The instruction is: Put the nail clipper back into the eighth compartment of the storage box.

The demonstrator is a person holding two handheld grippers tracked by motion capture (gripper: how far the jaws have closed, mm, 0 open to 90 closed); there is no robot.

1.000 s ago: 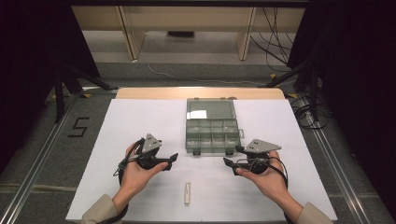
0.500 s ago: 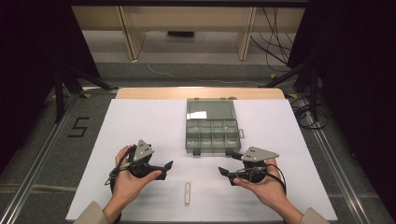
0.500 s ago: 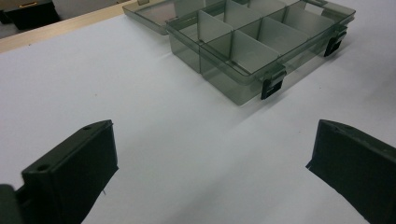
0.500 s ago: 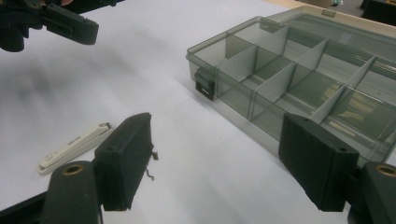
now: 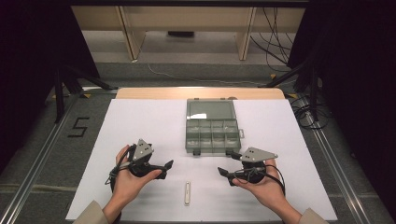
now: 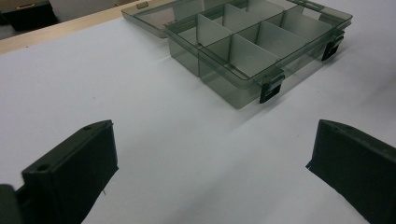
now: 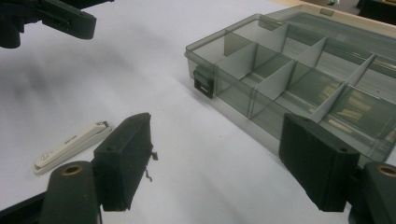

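A smoky clear compartment box point(image 5: 212, 134) lies open at the table's middle, its lid flat behind it and its black latches facing me. A small white clipper-like piece point(image 5: 187, 192) lies near the front edge, between the two hands. My left gripper point(image 5: 166, 169) hovers left of it and points right. Its jaws have just been opening and are open with nothing between them point(image 6: 210, 163). My right gripper point(image 5: 226, 176) points left from the other side. Its jaws have also just been opening and stand open on nothing point(image 7: 219, 154). The white piece point(image 7: 72, 145) lies just beyond its left jaw.
A white sheet point(image 5: 140, 121) covers the table, with a wooden strip point(image 5: 201, 93) along its far edge. Cables point(image 5: 310, 114) lie on the floor at the right, and a taped "5" point(image 5: 77, 127) marks the floor at the left. The left gripper point(image 7: 56, 18) appears at the top left of the right gripper view.
Both hands have drawn slightly back toward the near edge of the table. The box and the white piece have not moved.
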